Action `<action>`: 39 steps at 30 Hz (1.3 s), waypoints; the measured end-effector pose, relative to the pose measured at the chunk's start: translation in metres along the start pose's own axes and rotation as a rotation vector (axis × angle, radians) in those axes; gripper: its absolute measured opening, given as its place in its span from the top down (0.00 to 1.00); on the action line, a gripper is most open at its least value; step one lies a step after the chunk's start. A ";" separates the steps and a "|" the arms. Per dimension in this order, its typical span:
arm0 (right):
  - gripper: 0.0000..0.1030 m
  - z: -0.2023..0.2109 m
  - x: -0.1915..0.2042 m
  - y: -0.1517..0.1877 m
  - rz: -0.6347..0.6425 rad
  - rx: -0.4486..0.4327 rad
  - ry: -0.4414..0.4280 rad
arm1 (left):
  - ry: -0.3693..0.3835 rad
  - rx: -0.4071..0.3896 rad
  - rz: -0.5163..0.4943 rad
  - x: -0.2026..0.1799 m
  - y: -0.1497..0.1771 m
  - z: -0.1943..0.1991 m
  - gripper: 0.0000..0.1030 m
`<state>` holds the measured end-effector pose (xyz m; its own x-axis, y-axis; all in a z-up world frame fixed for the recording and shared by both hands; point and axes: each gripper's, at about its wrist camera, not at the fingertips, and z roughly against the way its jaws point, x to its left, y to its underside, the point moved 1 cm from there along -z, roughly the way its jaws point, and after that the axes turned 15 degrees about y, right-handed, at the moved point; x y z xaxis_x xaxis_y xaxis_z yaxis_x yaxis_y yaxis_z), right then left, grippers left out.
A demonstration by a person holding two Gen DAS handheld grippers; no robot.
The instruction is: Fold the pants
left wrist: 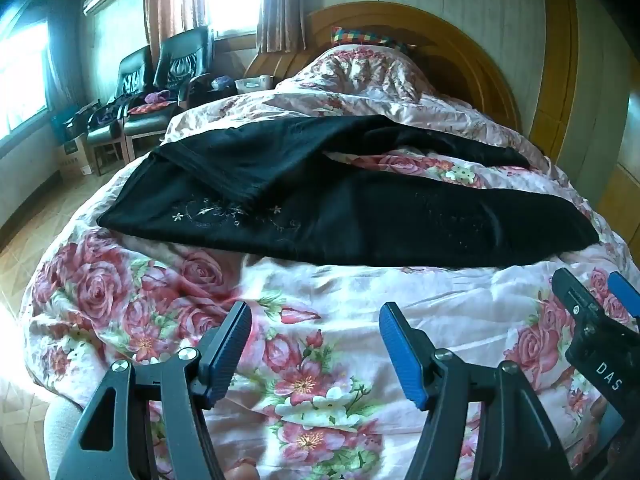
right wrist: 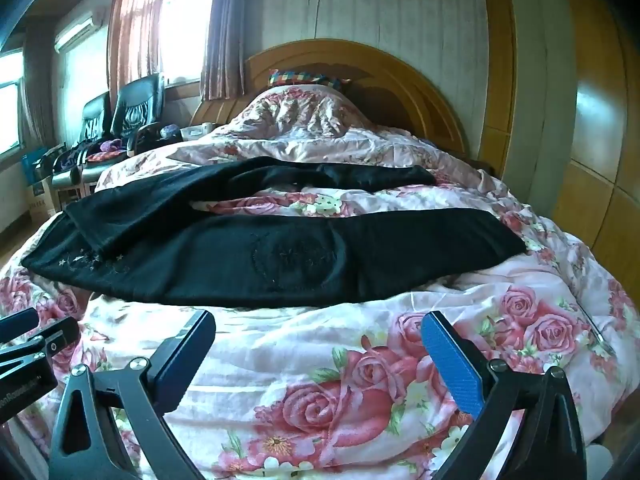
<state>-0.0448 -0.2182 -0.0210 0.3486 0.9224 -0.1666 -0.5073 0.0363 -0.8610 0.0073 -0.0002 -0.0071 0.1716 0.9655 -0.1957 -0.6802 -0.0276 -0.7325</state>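
The black pants (left wrist: 352, 216) are lying crosswise on the floral quilt (left wrist: 320, 320) of the bed, legs splayed apart toward the right, the waist end perhaps folded over at the left. The left gripper (left wrist: 316, 320) is hovering over the near quilt, fingers spread and holding nothing. Just beside it, the right gripper (right wrist: 320, 332) is hovering likewise, fingers spread, short of the pants.

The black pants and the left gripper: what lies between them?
Only bare floral quilt lies between the open left gripper and the black pants; the left wrist view shows this.
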 end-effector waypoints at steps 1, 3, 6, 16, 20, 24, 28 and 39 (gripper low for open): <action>0.00 0.000 0.000 0.000 -0.002 -0.002 0.000 | 0.002 0.002 0.000 0.000 0.000 0.000 0.34; 0.00 0.000 -0.001 0.000 -0.005 -0.002 -0.003 | -0.001 0.003 -0.002 0.000 0.001 0.000 0.34; 0.00 -0.001 -0.001 0.000 -0.004 -0.001 -0.003 | 0.001 0.004 -0.004 -0.001 0.002 0.000 0.34; 0.00 -0.003 0.002 0.003 0.009 0.016 -0.014 | 0.002 0.004 -0.012 -0.002 0.002 -0.002 0.34; 0.00 -0.003 0.002 0.004 0.007 0.012 -0.015 | 0.000 0.004 -0.017 -0.002 0.003 -0.002 0.34; 0.00 -0.003 0.002 0.003 0.010 0.021 -0.020 | -0.001 -0.004 -0.020 -0.002 0.003 -0.002 0.34; 0.00 -0.003 0.003 0.004 0.014 0.019 -0.022 | -0.001 0.001 -0.024 -0.002 0.003 -0.003 0.34; 0.00 -0.003 0.003 0.004 0.016 0.020 -0.021 | -0.011 -0.030 -0.048 -0.002 0.004 -0.003 0.34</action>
<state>-0.0431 -0.2163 -0.0267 0.3237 0.9307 -0.1703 -0.5287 0.0286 -0.8483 0.0064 -0.0033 -0.0114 0.1959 0.9686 -0.1530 -0.6493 0.0112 -0.7604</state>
